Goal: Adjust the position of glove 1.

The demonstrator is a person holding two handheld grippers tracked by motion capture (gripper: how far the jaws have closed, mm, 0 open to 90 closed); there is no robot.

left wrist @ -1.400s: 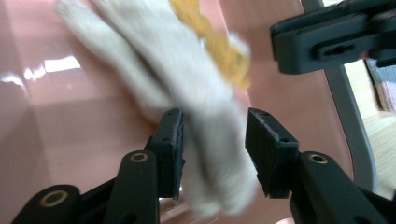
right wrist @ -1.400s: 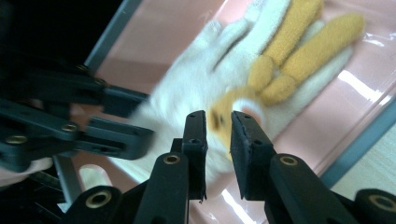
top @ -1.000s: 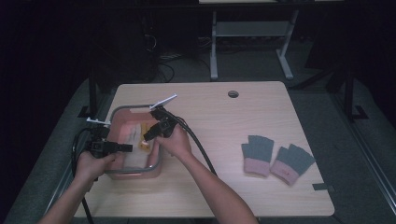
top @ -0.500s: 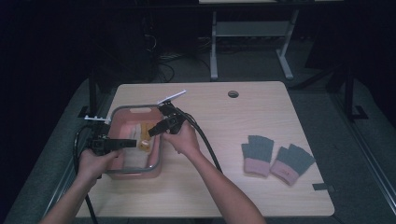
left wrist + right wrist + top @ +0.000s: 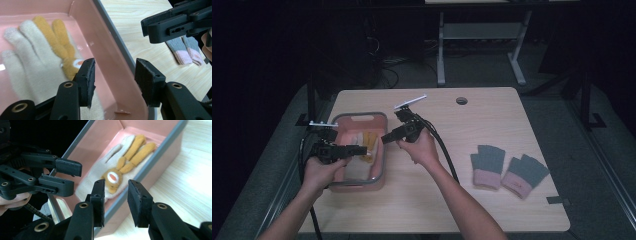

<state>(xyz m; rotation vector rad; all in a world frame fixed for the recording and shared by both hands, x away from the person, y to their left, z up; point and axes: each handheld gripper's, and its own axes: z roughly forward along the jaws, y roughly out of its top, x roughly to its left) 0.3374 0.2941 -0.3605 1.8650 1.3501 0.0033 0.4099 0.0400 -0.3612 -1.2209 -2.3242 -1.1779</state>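
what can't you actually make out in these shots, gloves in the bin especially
- Cream glove, left gripper view: its cuff end is hidden behind the left gripper, and the fabric is blurred.
- Orange glove, right gripper view: its cuff is partly hidden by the pink bin wall and the right gripper.
- Both bin gloves, high view: too small and dim to tell their fingers apart.
- Grey gloves, left gripper view: their fingers are hidden behind the other gripper.
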